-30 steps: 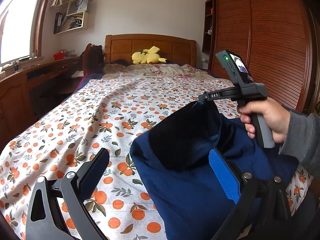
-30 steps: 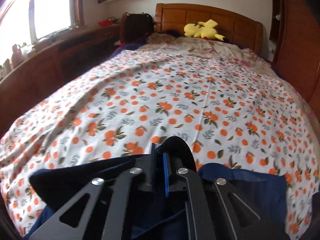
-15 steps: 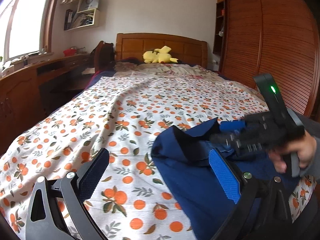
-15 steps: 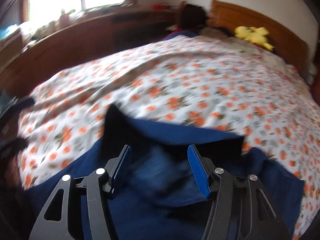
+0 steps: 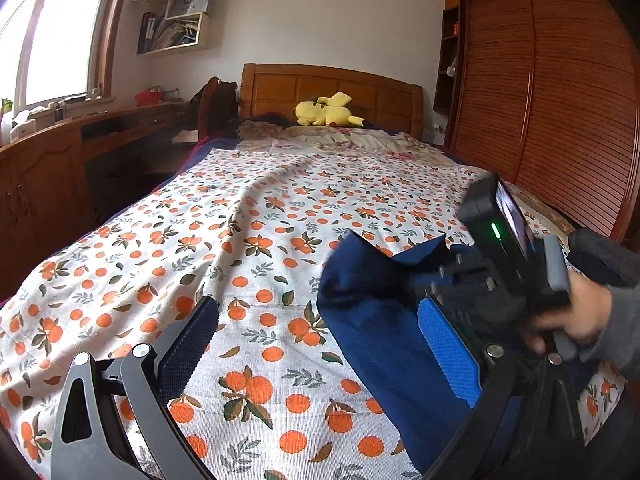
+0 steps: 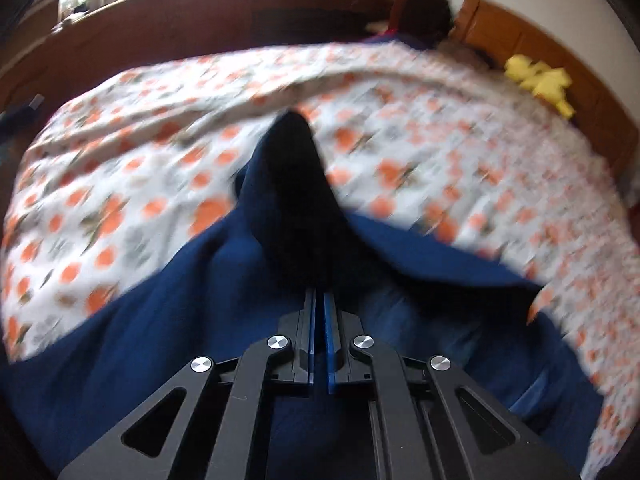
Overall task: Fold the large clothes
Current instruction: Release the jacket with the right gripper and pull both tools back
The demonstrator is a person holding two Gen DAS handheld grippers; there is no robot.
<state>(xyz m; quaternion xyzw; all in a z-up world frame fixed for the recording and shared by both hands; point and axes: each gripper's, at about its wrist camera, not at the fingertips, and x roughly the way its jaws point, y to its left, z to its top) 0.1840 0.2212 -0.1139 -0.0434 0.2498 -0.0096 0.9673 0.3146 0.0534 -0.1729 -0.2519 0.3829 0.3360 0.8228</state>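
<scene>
Bedroom, wood wardrobe point(image 5: 560, 100) at frame right. Bed point(image 5: 260, 240) with orange-print sheet fills the centre. Navy garment point(image 5: 372, 320) lies bunched at lower right, one corner raised. Left hand-held gripper point(image 5: 320, 348): jaws wide apart, nothing between them, right pad over the cloth edge. Right hand-held gripper point(image 6: 319, 336): jaws pressed nearly together, seemingly pinching navy fabric; view blurred. Risk: thin pinch slips during a fast pull, fold collapses into a heap.
</scene>
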